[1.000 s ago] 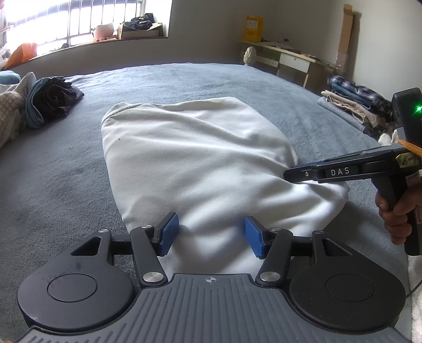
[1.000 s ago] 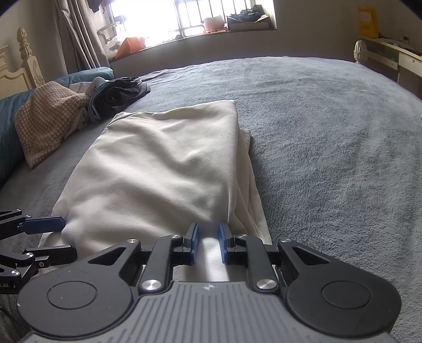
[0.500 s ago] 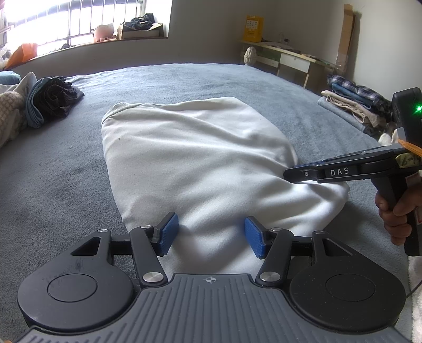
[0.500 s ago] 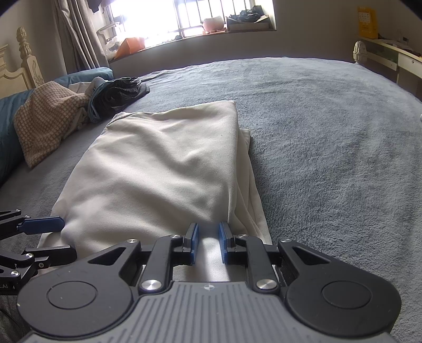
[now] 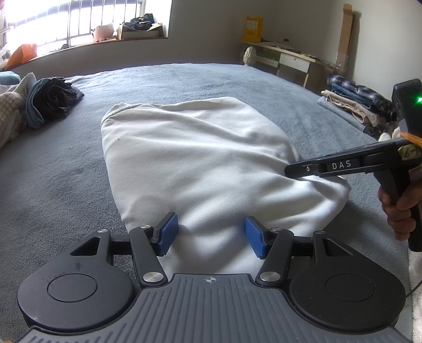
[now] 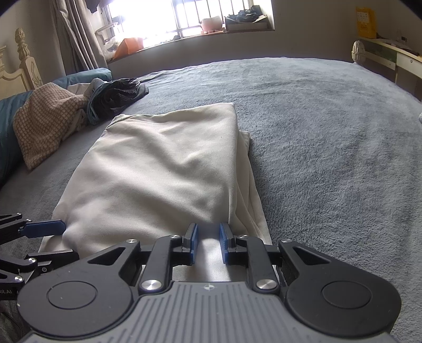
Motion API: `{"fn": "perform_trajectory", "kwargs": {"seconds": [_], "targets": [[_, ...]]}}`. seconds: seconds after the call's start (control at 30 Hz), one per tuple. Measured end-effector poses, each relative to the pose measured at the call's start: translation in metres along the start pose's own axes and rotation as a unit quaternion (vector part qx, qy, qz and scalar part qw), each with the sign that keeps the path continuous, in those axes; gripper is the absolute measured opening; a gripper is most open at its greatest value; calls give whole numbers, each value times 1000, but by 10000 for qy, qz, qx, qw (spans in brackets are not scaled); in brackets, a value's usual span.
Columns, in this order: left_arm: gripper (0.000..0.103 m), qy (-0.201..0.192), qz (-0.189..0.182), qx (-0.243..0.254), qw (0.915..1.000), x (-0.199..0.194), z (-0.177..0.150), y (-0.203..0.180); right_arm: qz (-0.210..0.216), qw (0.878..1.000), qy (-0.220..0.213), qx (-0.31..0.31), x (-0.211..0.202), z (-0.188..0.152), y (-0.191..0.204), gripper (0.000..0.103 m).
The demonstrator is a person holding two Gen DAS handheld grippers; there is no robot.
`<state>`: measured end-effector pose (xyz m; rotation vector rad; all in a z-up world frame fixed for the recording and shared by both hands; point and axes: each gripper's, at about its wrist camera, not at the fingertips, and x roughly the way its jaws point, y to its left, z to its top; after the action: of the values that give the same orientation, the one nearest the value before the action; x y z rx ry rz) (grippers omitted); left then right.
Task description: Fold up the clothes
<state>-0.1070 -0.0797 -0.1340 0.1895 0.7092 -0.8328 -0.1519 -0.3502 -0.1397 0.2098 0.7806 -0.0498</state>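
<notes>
Bedroom setup: big grey blanket-covered bed (image 6: pixel 329 137) with a barred window (image 6: pixel 184 18) behind it, a desk (image 5: pixel 292 56) off to one side, a stack of already folded clothes (image 5: pixel 353 103) at the far edge and a heap of unfolded stuff (image 6: pixel 79 110) up by the headboard. Right in front of me is the cream garment (image 6: pixel 163 168), lying flat on the bed and already doubled over into a longish rectangle, with a lower layer peeking out along its right side. My right gripper (image 6: pixel 208 244) sits at the near right corner, jaws almost together with a strip of the cream cloth running between the blue pads. Looks like a pinch on the hem, though I can't swear how hard the pads are biting. My left gripper (image 5: pixel 211 234) is at the near left part of the same edge with jaws standing well apart, cloth lying between them but neither pad pressing on it, so nothing is grabbed on that side yet. So I'd say I'm setting up the next fold, one corner taken and the other waiting. Next thing needed, I reckon, is closing the left on the hem, then lifting both corners together and carrying them toward the far end evenly. The fabric looks soft and slippery, so a shallow grip could let the top layer slide off the bottom one.
</notes>
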Motion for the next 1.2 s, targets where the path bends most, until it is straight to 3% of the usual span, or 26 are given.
{"fn": "perform_trajectory", "kwargs": {"seconds": [0.1,0.2,0.4,0.47,0.5,0.53,0.63,0.8,0.9,1.03,1.1,1.2], "targets": [[58,-3,-10,21,10000,0,0,0,-165,9996,-102,-210,-8,9,8,20],[58,0,-10,28,10000,0,0,-1,-59,9985,-169,-523,-9,19,20,20],[58,-12,-62,-2,10000,0,0,1,48,9930,3,-1177,20,39,35,19],[58,-21,-87,-6,10000,-1,-1,1,-188,9913,121,-1297,35,40,26,16],[58,-19,-96,0,10000,-1,-1,1,-238,9921,113,-1227,40,43,16,8],[58,-18,-105,13,9999,-1,-1,1,-287,9948,79,-971,42,49,4,6],[58,-35,-141,24,9999,-2,-2,3,-359,9982,-120,-471,37,69,-15,10],[58,-53,-158,28,9999,-4,-4,1,533,9921,154,-1123,40,72,13,10],[58,-72,-139,106,9998,-4,-4,0,311,9902,429,-1291,73,79,17,8],[58,-89,-160,90,9998,-5,-6,1,40,9991,165,-394,90,113,-8,7],[58,-99,-191,40,9998,-5,-5,3,324,9982,163,-484,84,120,2,8],[59,-123,-237,6,9996,-6,-6,4,1116,9882,557,-885,87,116,29,9]]}}
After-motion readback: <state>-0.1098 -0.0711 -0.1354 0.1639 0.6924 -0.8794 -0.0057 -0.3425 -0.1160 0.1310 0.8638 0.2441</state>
